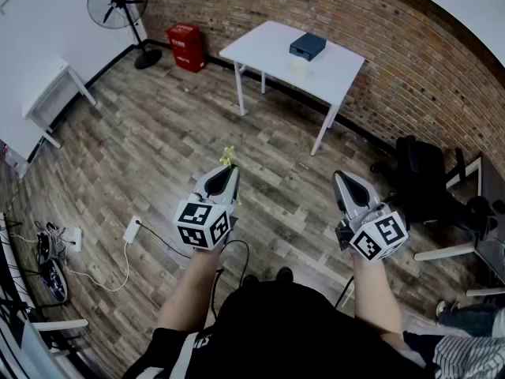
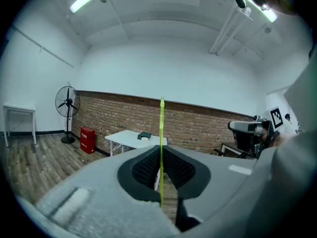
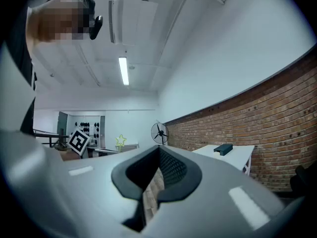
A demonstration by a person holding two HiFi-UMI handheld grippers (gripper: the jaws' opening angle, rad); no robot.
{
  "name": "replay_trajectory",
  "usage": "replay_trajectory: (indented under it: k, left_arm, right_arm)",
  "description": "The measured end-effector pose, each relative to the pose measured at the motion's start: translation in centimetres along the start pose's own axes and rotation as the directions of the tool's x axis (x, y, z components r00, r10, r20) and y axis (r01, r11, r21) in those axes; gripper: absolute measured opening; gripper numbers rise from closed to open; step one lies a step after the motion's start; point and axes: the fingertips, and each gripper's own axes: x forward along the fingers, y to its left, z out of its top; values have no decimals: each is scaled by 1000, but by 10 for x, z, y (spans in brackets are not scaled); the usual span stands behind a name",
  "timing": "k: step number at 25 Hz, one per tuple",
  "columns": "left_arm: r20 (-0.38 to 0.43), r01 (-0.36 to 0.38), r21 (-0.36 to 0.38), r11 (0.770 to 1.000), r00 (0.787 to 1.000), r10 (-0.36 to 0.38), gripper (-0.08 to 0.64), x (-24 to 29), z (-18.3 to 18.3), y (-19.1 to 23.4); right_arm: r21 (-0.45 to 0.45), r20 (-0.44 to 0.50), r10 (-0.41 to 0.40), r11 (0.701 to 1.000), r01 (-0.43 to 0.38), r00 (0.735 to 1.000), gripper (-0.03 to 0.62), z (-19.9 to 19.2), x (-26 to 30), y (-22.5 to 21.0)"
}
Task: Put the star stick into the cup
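Observation:
My left gripper (image 1: 229,170) is shut on the thin yellow-green star stick (image 1: 228,157), whose star end pokes out past the jaw tips. In the left gripper view the stick (image 2: 161,128) stands upright, pinched between the closed jaws of that gripper (image 2: 161,148). The star (image 3: 120,141) also shows in the right gripper view. A pale cup (image 1: 298,66) stands on the white table (image 1: 276,42) across the room, well ahead of both grippers; the cup (image 2: 143,139) looks small and far. My right gripper (image 1: 341,177) is held level, jaws together and empty (image 3: 159,150).
A dark blue box (image 1: 308,46) lies on the table beside the cup. A standing fan (image 1: 120,2) and a red box (image 1: 186,47) are at the back left. A black chair (image 1: 422,180) is to the right; a power strip (image 1: 132,230) with cables lies on the wood floor.

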Motion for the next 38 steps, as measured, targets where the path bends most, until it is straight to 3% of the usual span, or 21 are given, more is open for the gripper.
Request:
replay_trajectory:
  k: [11, 18, 29, 38]
  left_arm:
    - [-56, -23, 52, 998, 998, 26, 20, 17, -17, -30]
    - [-108, -25, -17, 1000, 994, 23, 20, 30, -52, -63]
    - [-68, -3, 6, 1000, 998, 4, 20, 81, -32, -78]
    - [-64, 42, -2, 999, 997, -42, 20, 160, -18, -53]
  right_arm:
    - [53, -20, 18, 998, -17, 1000, -3, -17, -26, -28]
    - [0, -100, 68, 998, -69, 993, -2, -43, -51, -48]
    - [51, -79, 46, 998, -42, 996, 0, -37, -51, -91]
    - [80, -117, 17, 997, -8, 993, 0, -47, -4, -141]
